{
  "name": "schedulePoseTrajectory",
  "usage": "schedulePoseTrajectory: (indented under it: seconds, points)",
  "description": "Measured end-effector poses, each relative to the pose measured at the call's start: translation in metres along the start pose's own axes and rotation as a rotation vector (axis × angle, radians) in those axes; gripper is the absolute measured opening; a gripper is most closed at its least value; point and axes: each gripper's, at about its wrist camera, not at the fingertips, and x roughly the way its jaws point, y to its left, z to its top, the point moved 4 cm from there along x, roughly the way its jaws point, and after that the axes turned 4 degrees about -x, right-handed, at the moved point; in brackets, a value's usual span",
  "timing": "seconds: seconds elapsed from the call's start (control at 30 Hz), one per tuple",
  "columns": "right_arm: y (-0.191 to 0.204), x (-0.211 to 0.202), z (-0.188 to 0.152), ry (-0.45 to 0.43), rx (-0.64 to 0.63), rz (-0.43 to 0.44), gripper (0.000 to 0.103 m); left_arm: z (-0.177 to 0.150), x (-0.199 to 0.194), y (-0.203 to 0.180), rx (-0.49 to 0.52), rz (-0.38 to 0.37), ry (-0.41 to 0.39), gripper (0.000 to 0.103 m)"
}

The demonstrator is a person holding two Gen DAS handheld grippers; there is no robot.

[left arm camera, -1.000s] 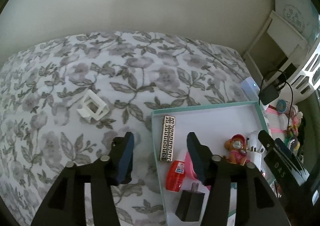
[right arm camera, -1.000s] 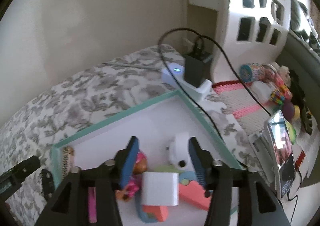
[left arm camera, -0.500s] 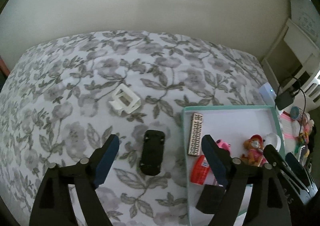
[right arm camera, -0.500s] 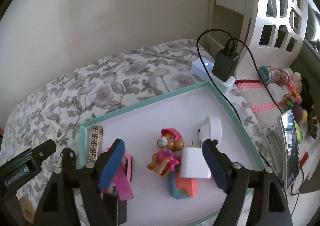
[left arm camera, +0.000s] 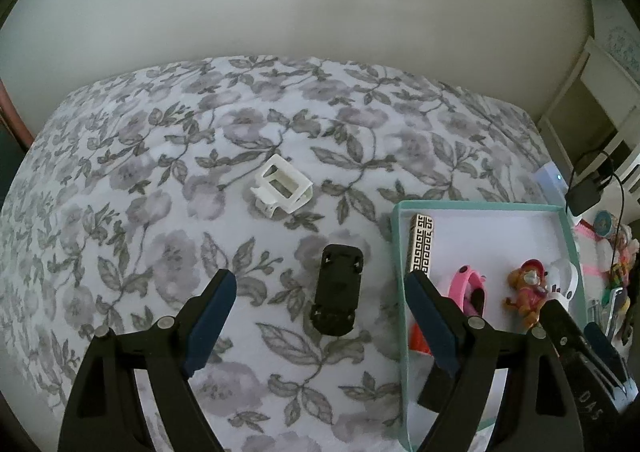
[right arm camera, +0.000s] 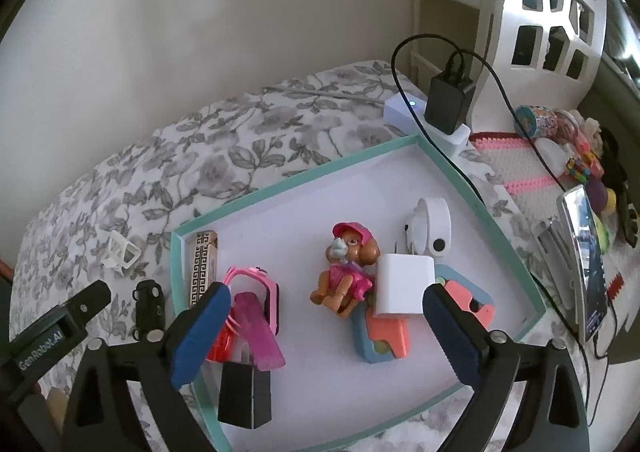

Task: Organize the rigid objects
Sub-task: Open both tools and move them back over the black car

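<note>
The left gripper (left arm camera: pixel 320 288) hangs over a bed (left arm camera: pixel 168 180) covered in a grey floral spread. Its jaws have just been opening and now stand wide, gripping nothing; a black toy car (left arm camera: pixel 338 294) lies on the spread between the blue pads (left arm camera: pixel 212 312), clear of both. Further up the bed, towards the wall, a small white plastic frame (left arm camera: pixel 282 188) sits alone, well apart from the car. Just beside the car begins the teal-rimmed tray (left arm camera: pixel 398 252), whose near-left rim runs under the left gripper's right finger.

The right gripper (right arm camera: pixel 324 312) hovers over that tray (right arm camera: pixel 300 180); its jaws have also just been opening and are spread very wide, empty. Inside the tray, along its left edge, lies a gold-patterned bar (right arm camera: pixel 204 266); beside it a pink watch (right arm camera: pixel 256 308) lies over something red, with a black block (right arm camera: pixel 242 396) at the near edge, partly behind the left finger. Towards the middle lies a pup figurine (right arm camera: pixel 346 270) with a pink cap, touching a white charger cube (right arm camera: pixel 404 284) that rests on an orange and blue puzzle piece (right arm camera: pixel 384 336). A white round device (right arm camera: pixel 430 222) stands behind the cube.

Past the tray's far-right corner a white power strip (right arm camera: pixel 404 108) holds a black adapter (right arm camera: pixel 448 100), its cable trailing along the tray's right rim. A phone (right arm camera: pixel 586 264) leans to the right of the tray among toys on a pink-striped mat (right arm camera: pixel 516 168).
</note>
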Motion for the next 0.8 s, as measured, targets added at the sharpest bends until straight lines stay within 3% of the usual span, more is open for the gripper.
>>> schedulePoseTrajectory:
  seconds: [0.2,0.57,0.8]
  points:
    - [-0.003,-0.003,-0.002,-0.004,0.032,-0.005,0.103,-0.001,-0.002,0.004,0.007,0.013,-0.005,0.087]
    - [0.004,-0.004,0.002,-0.033,-0.023,-0.033,0.103,0.009,-0.005,0.023,-0.025,0.008,-0.021,0.087]
    - [0.032,0.007,0.001,-0.008,-0.045,0.096,0.103,0.019,-0.004,0.067,-0.123,0.032,-0.018,0.087]
